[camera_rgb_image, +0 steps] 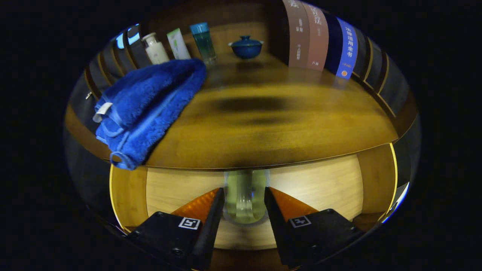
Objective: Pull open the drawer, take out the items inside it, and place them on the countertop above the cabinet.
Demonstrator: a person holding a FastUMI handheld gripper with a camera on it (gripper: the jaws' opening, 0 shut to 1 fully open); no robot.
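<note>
My gripper (244,199) is shut on a clear, pale green bottle (244,195), both fingers pressing its sides. The bottle hangs over the open drawer (320,184), whose light wooden bottom shows under it. The bottle's top end is hidden behind the front edge of the wooden countertop (271,124) just above. A folded blue towel (147,105) lies on the countertop's left part, one corner drooping over the front edge.
At the back of the countertop stand a white bottle (156,48), a white-and-green tube (178,44), a teal bottle (203,42) and a blue lidded bowl (246,46). Upright books (320,37) line the back right. The drawer's side walls (126,195) flank the fingers.
</note>
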